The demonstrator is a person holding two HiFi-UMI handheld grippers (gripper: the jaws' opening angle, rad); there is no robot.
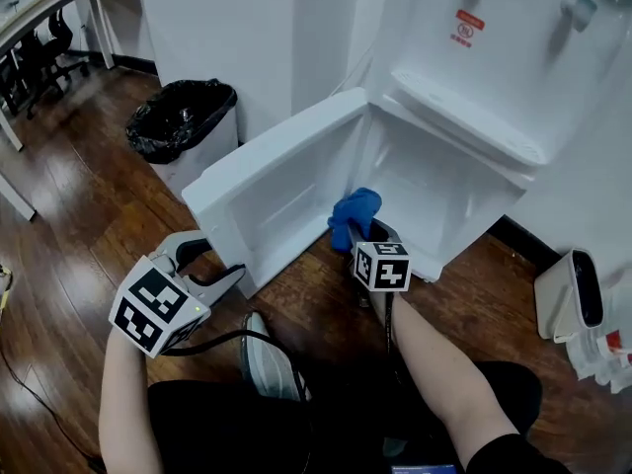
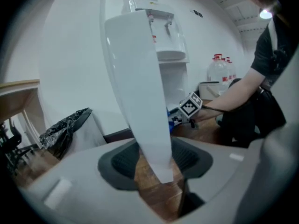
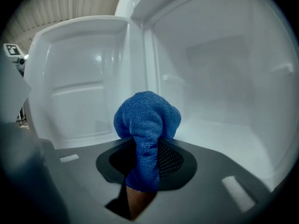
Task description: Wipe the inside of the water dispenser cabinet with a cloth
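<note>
- Water dispenser [image 1: 494, 28]: white, standing on a wood floor [image 1: 89, 205]; its lower cabinet [image 1: 434, 191] is open, with the cabinet door [image 1: 267, 181] swung out to the left.
- Right gripper [image 3: 147, 158]: jaws clamped on a blue cloth [image 3: 147, 120], which bunches out beyond the tips.
- Cloth position: at the cabinet mouth, near the hinge side, low and in front of the white interior.
- Left gripper [image 2: 156, 161]: jaws apart, straddling the door's near lower edge; floor shows between one pad and the panel.
- Bin [image 1: 183, 126] with black liner: far left, well apart from the door.
</note>
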